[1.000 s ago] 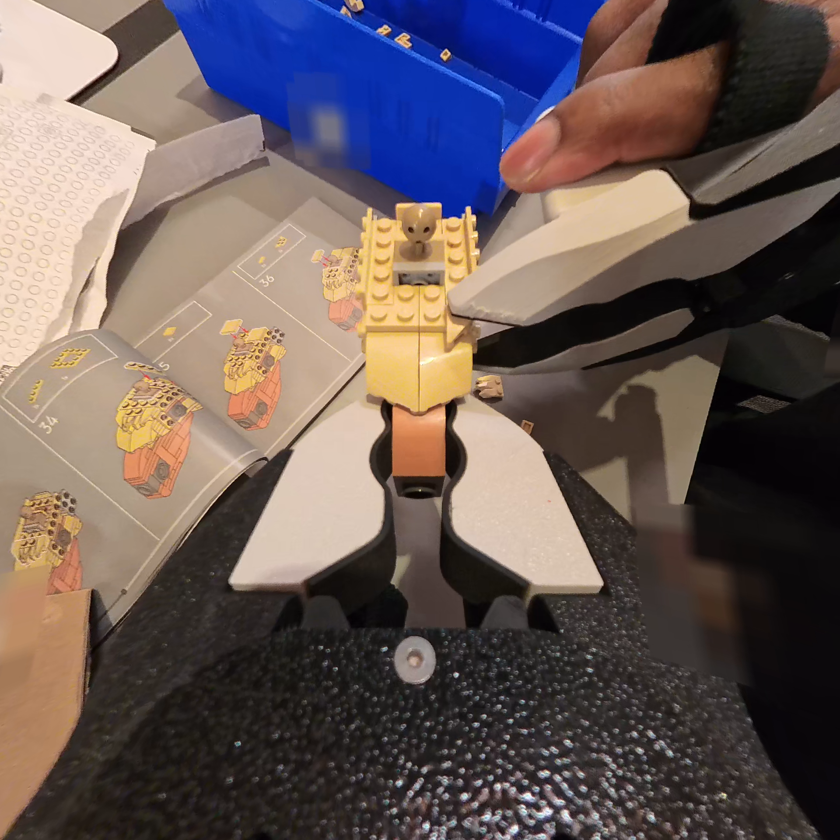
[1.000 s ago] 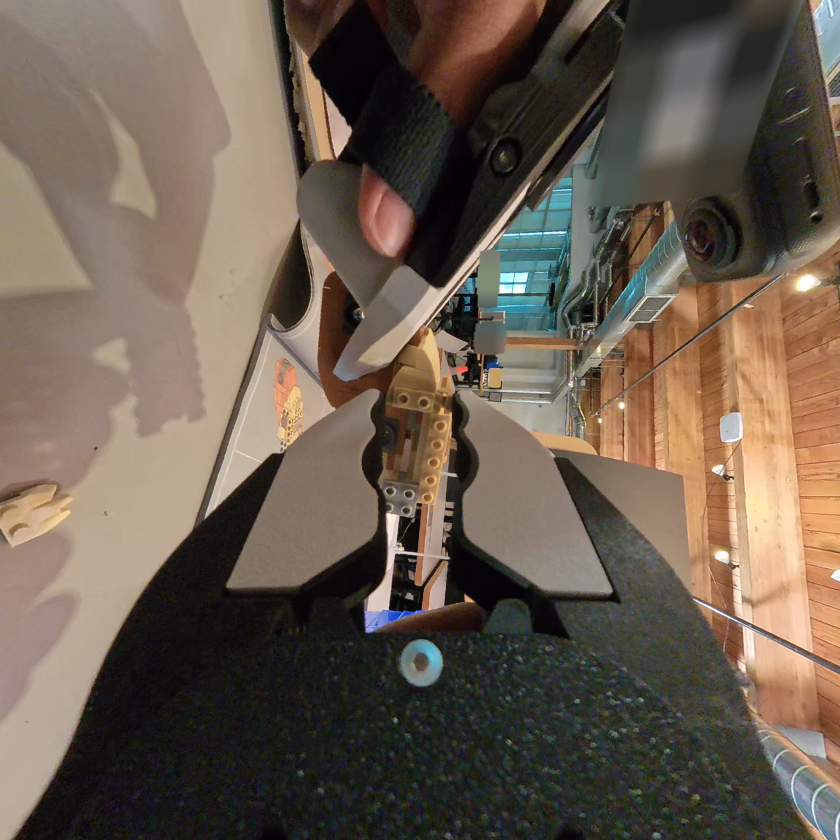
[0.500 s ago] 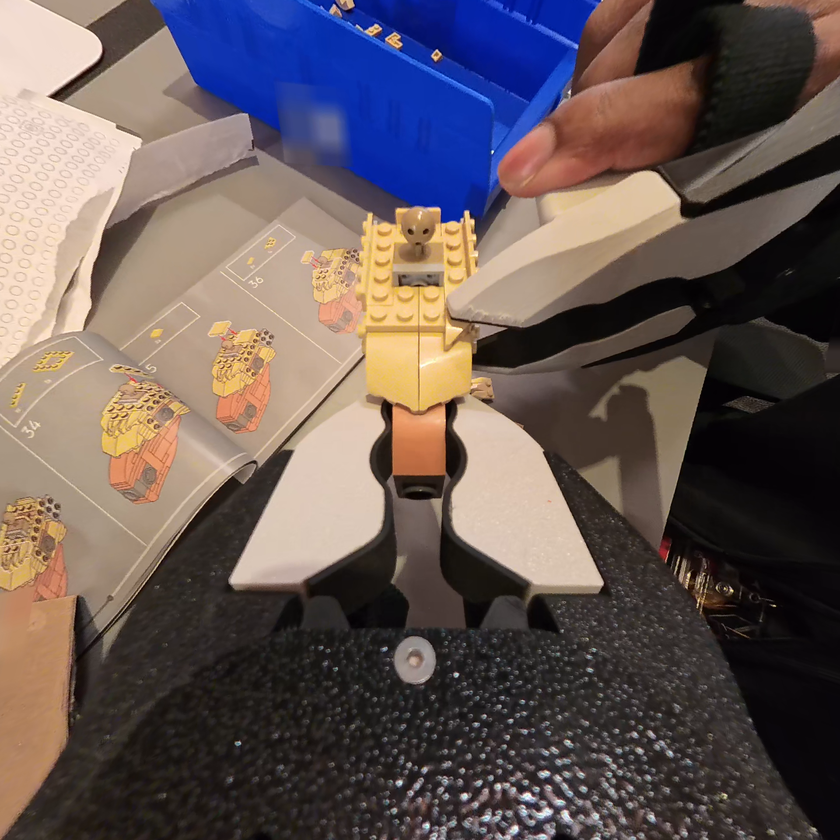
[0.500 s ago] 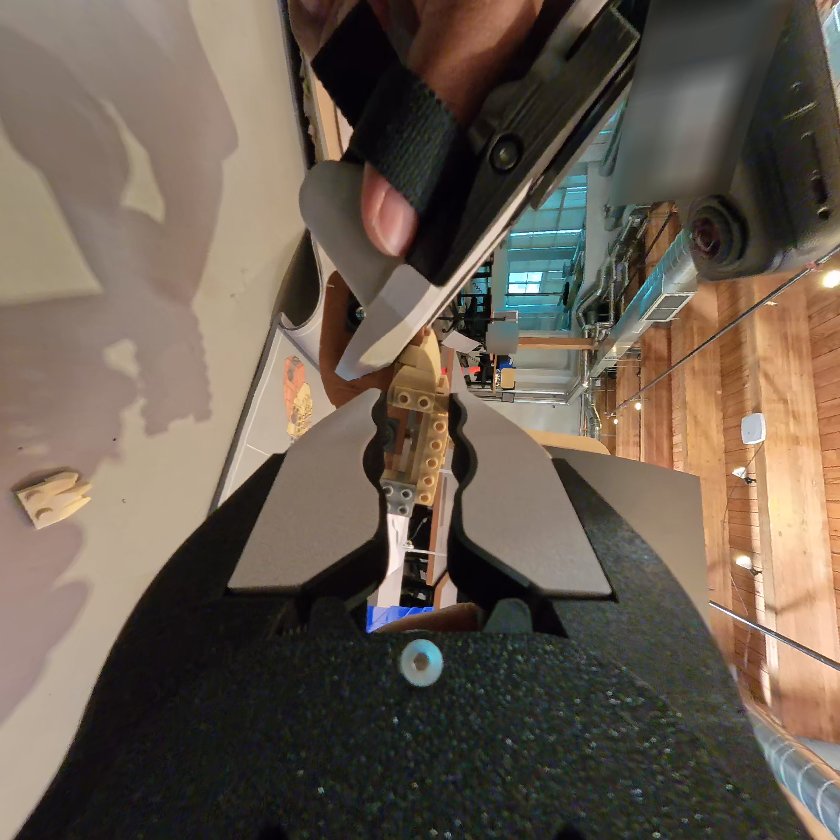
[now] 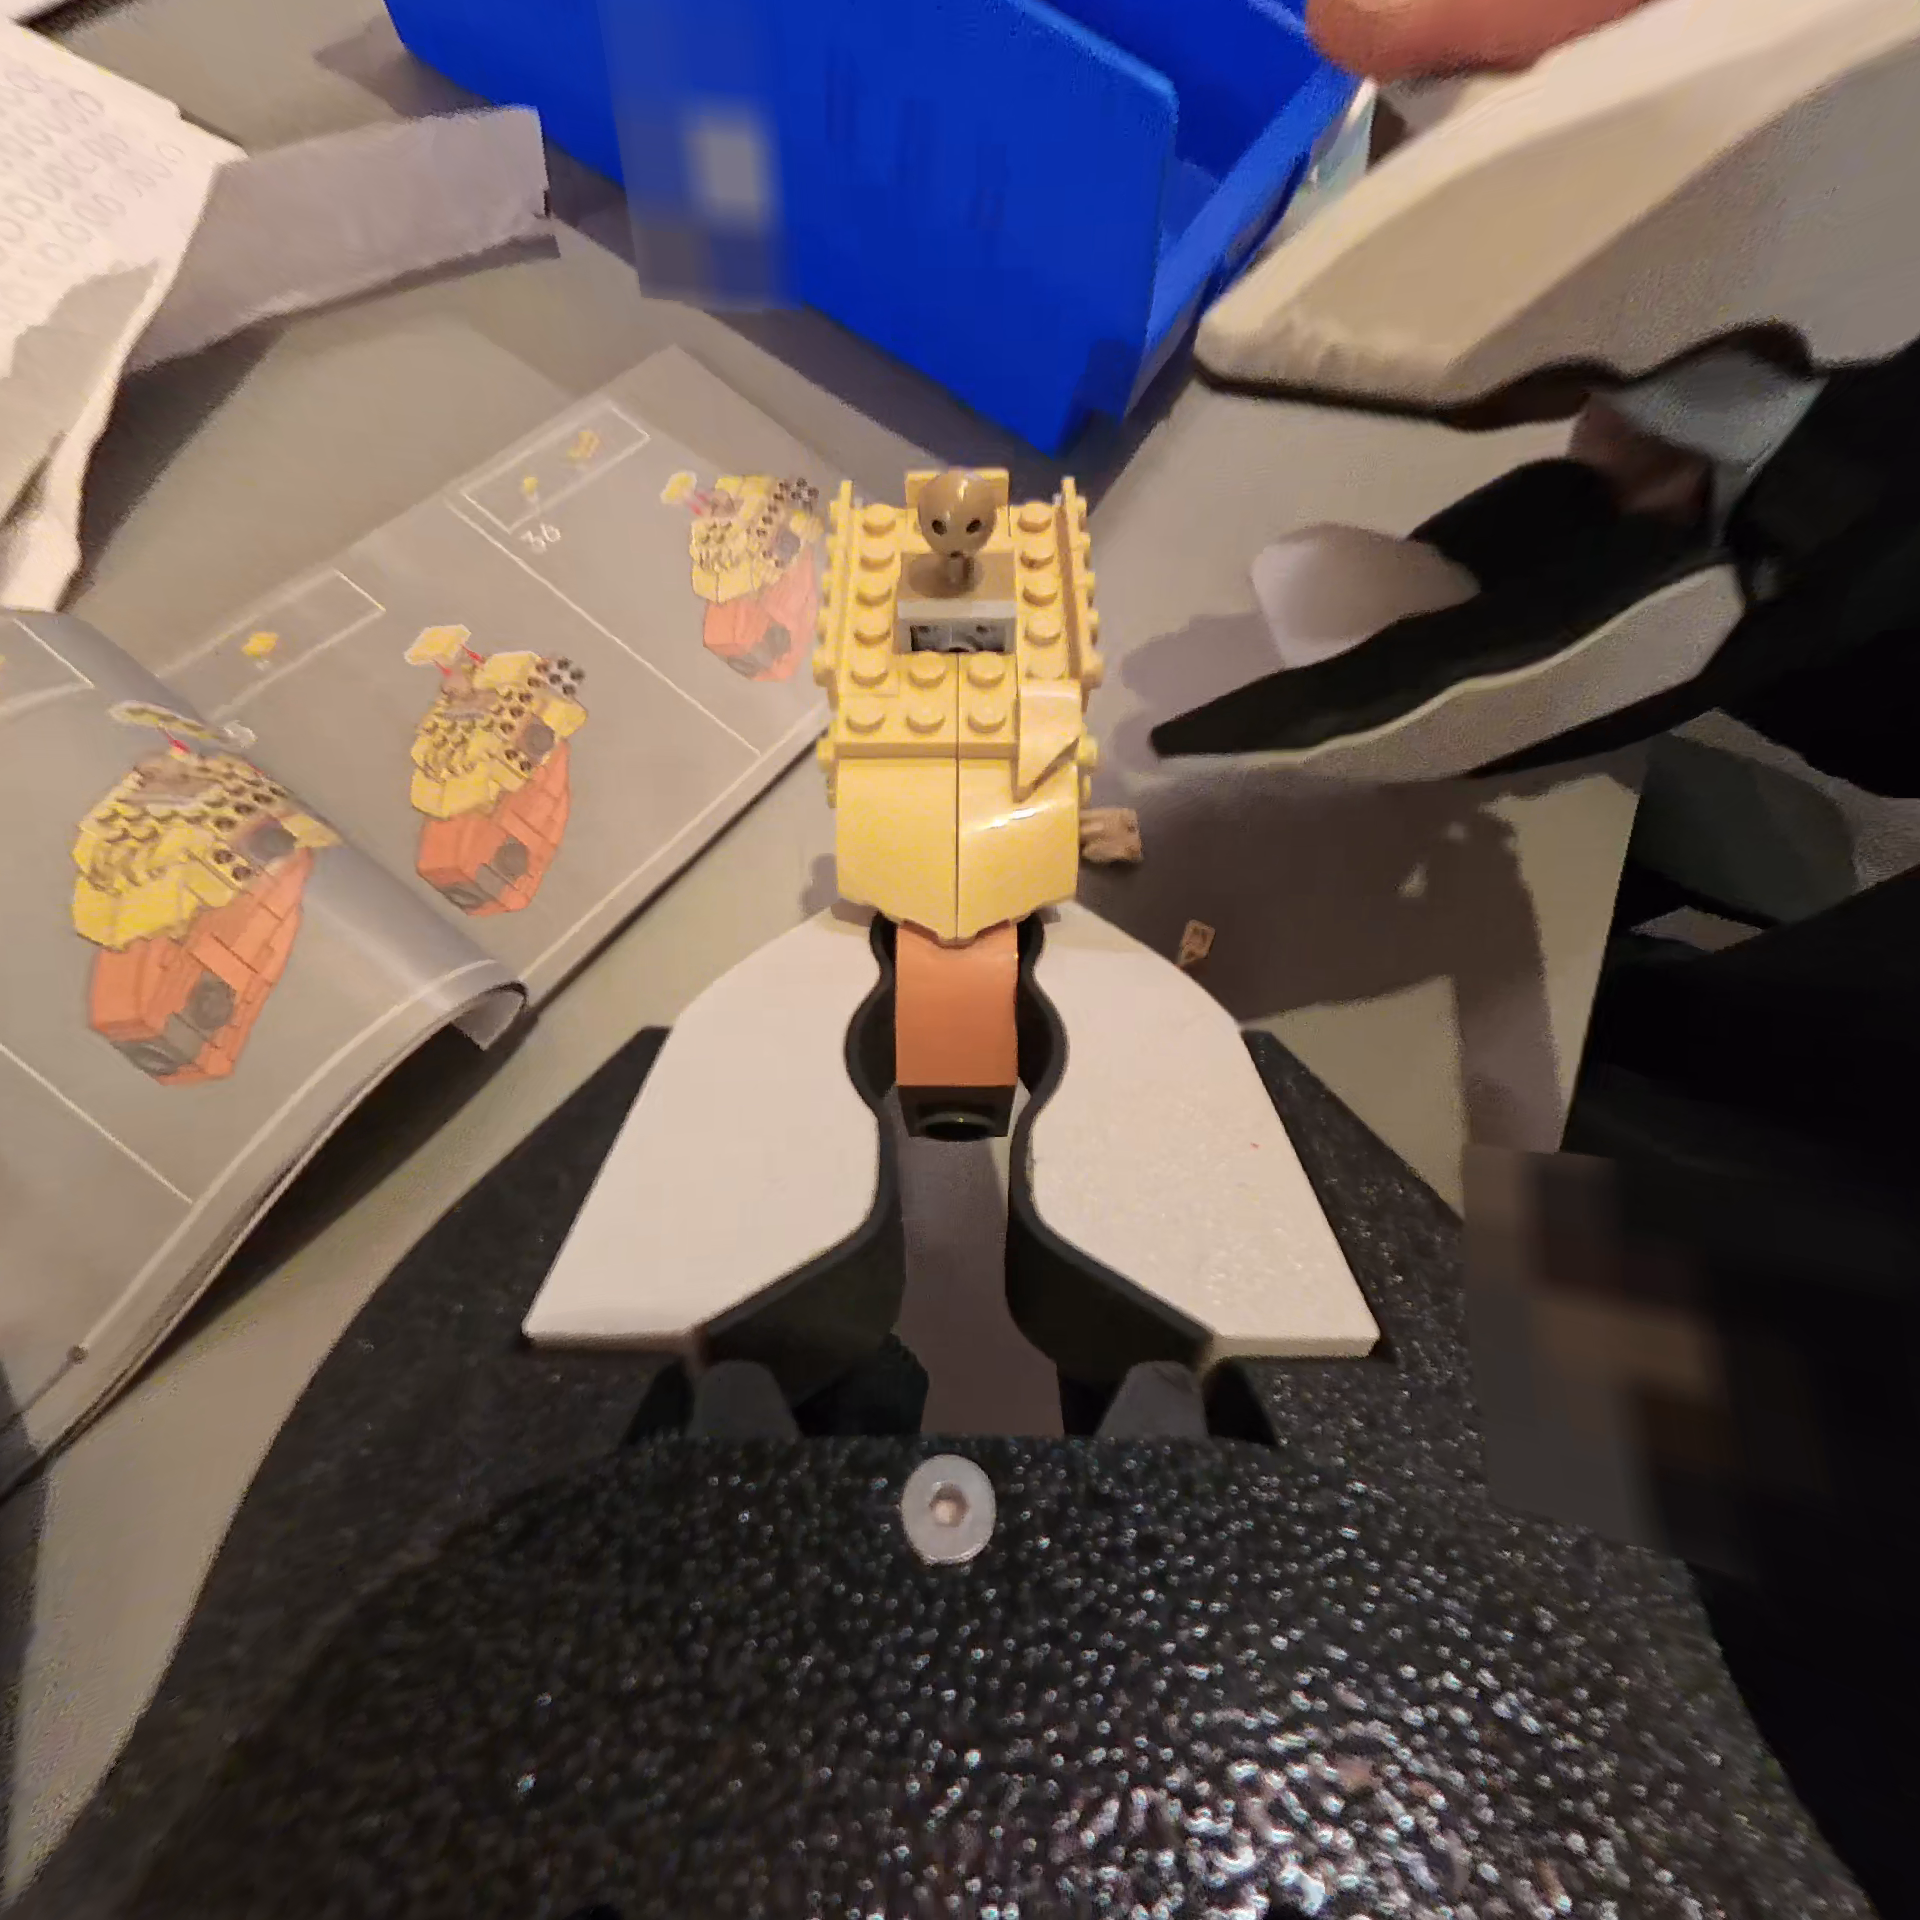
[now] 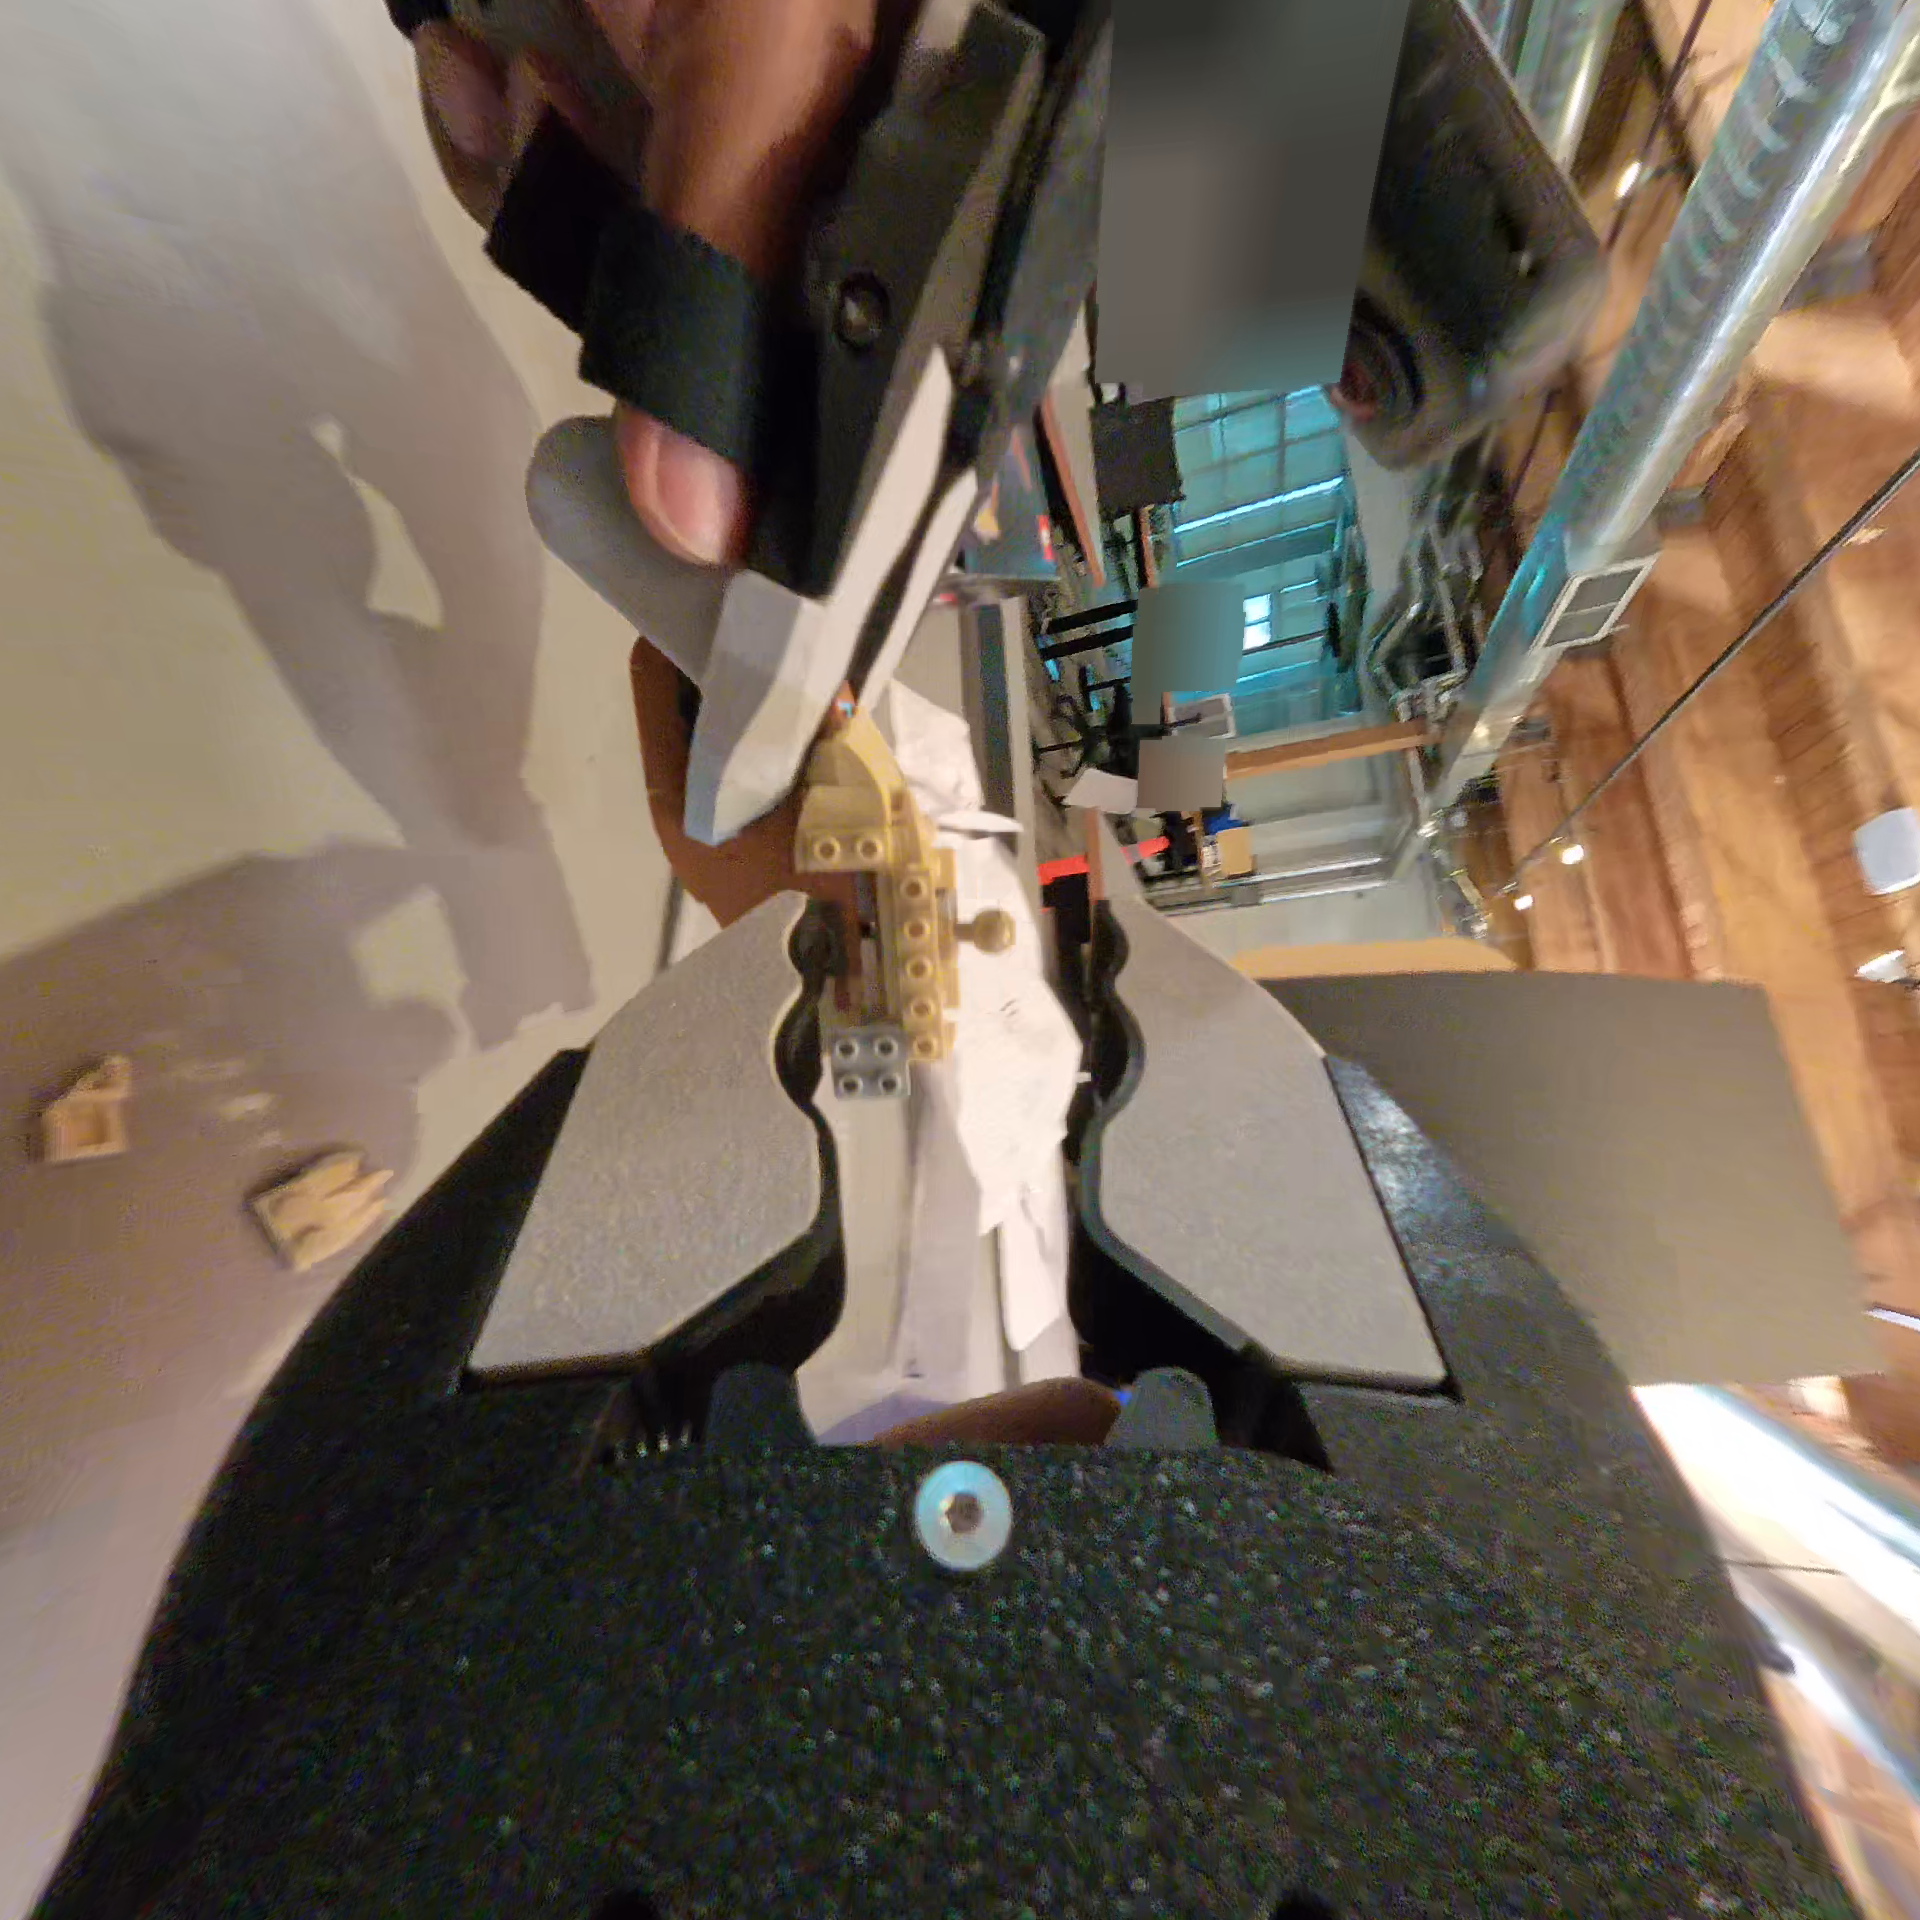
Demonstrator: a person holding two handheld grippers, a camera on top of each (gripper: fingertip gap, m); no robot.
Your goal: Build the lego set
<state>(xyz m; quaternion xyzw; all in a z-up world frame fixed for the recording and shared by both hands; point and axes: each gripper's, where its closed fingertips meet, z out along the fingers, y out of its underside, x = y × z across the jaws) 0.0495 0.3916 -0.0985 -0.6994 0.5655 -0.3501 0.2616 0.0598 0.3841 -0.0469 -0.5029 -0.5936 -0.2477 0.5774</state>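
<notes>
My left gripper [image 5: 954,940] is shut on the orange base of the lego model [image 5: 956,717] and holds it upright above the table. The model has a yellow-tan studded top with a small grey block and a tan ball-headed pin. My right gripper [image 6: 951,935] is open, its jaws wide apart. In the right wrist view the model [image 6: 899,935] sits between them, close to the left finger. In the left wrist view the right gripper [image 5: 1179,540] stands just right of the model, not touching it. A left finger [image 6: 748,758] held by a hand shows above the model.
An open instruction booklet [image 5: 416,790] lies left of the model. A blue parts bin [image 5: 935,208] stands behind it. Torn white paper [image 5: 62,208] lies at the far left. Small tan pieces [image 5: 1110,836] [image 6: 317,1210] [image 6: 83,1112] lie loose on the grey table [image 5: 1351,935].
My right gripper was shut on the side of the model's top. It has opened, let go and drawn back to the right. The left gripper still holds the model.
</notes>
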